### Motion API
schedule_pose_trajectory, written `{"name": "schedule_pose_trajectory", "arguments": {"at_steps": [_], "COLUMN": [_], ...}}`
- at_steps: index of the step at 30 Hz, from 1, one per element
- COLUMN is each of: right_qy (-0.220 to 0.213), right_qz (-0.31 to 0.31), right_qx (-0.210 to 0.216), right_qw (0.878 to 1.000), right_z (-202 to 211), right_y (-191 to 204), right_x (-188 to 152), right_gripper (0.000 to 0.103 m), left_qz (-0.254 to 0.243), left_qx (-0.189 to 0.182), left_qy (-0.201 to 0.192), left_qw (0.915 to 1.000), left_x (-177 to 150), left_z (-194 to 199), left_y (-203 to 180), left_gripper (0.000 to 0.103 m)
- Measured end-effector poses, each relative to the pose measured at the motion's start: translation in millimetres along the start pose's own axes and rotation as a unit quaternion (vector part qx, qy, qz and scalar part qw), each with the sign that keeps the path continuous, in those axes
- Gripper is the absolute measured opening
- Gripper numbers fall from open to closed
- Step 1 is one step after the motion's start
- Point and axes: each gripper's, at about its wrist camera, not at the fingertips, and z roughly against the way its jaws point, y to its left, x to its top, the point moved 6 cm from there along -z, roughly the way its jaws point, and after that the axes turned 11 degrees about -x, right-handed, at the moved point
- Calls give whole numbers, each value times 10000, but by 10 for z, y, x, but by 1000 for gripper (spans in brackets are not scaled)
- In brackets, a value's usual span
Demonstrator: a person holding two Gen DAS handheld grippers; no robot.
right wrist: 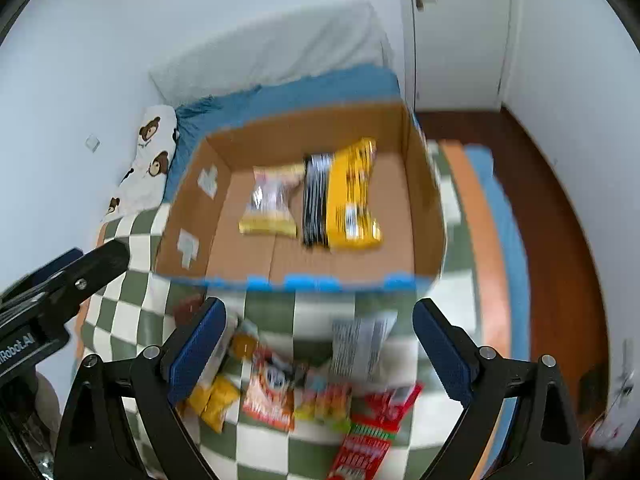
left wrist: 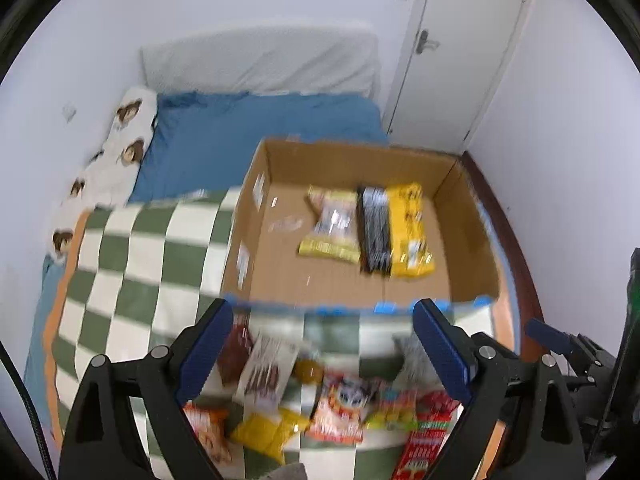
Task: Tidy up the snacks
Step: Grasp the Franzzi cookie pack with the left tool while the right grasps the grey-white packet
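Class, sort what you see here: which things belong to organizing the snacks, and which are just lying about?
Belongs to the job:
cardboard box
snack packets in the box
loose snack packets on the blanket
left claw
right claw

Just lying about:
bear-print pillow
checkered blanket
door
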Motion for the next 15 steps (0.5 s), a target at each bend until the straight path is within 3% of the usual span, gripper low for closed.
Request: {"name": "schedule_pose_trajectory", "arguments": {"at_steps": [4, 8, 12, 15], "right_qy": [616, 1162, 1317, 1546], "right_qz": [-230, -583, -576, -461], "right_qx": [34, 74, -11, -76], "right_qw": [9978, 9915, 9896, 9869], "right_z": [-392, -843, -1192, -1461], "right_y": [-188, -434, -484, -406], "right_x": [-379, -601, -625, -659], "right_gripper": [97, 97, 97, 97], "left_qz": [211, 532, 940, 1045], "left_qx": [311, 712, 954, 963], "left_qy": [451, 975, 1415, 1677], "left_qw": [9983, 9913, 9808, 9755], "left_x": [-444, -929, -1253, -1309], "left_z": [-231, -507, -749, -938], "left_y": [251, 610, 949, 1066], "left_gripper": [92, 92, 92, 92]}}
